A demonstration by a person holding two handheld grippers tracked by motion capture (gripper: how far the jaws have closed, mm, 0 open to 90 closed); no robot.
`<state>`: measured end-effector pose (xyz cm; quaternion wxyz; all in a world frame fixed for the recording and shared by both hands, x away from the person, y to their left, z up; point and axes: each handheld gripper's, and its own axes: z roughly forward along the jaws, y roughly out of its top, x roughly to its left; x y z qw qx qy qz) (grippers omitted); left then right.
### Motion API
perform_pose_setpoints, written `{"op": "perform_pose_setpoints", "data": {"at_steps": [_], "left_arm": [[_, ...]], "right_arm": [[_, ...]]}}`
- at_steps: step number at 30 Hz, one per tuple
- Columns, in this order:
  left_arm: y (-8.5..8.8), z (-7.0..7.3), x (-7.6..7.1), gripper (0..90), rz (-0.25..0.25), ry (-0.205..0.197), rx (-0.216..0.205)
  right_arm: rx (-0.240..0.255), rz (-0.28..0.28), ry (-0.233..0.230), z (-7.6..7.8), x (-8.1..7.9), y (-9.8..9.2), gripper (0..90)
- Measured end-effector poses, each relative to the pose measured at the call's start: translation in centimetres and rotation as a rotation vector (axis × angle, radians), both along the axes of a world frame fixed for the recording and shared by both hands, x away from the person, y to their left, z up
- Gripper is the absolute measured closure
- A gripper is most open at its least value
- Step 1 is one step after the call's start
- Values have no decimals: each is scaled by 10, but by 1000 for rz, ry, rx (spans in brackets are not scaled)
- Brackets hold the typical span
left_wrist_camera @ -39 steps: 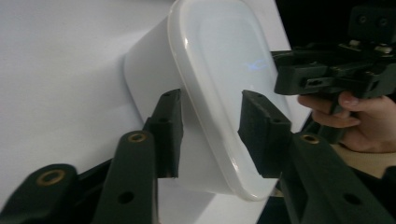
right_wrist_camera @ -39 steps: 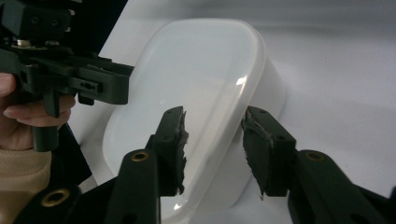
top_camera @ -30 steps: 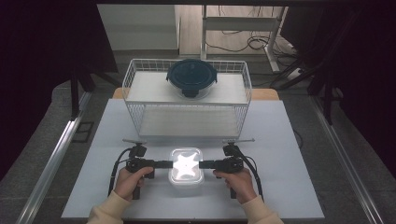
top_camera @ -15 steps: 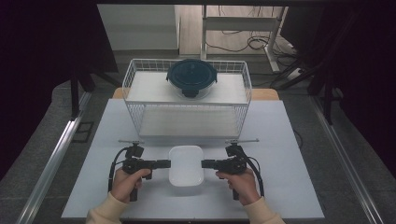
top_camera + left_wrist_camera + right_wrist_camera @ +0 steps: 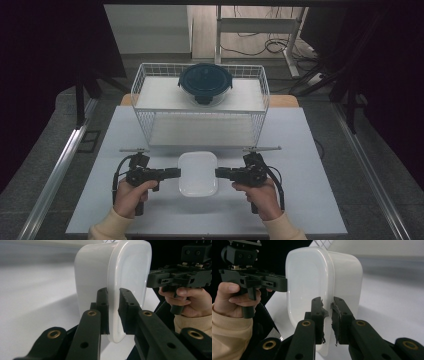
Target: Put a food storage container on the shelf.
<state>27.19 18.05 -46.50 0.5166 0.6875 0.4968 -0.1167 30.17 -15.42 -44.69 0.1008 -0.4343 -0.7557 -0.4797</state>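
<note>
Your left hand-held gripper [image 5: 172,173] and right hand-held gripper [image 5: 223,173] each clamp an opposite rim of the white container [image 5: 198,173], seemingly just above the bench [image 5: 310,150].

Setting: lab-style recording bay. White table [image 5: 310,150] flanked by aluminium rails [image 5: 55,175]; dark curtains [image 5: 45,50] either side of it; loose cables [image 5: 260,47] on floor behind it, beside metal desk frame [image 5: 260,25].

White table [image 5: 310,150]; wire basket [image 5: 150,100] standing at far edge.
</note>
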Motion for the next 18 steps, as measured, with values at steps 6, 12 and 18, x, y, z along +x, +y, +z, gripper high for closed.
{"op": "perform_pose_setpoints", "data": {"at_steps": [6,12,18], "left_arm": [[2,9,-4,791,0,-30,-5],[4,16,-7,790,-4,-56,-6],[4,22,-9,790,-2,-75,-4]], "right_arm": [[8,15,-42,12,-5,0,797],[11,29,-83,21,-9,1,797],[17,40,-104,26,-11,1,797]]}}
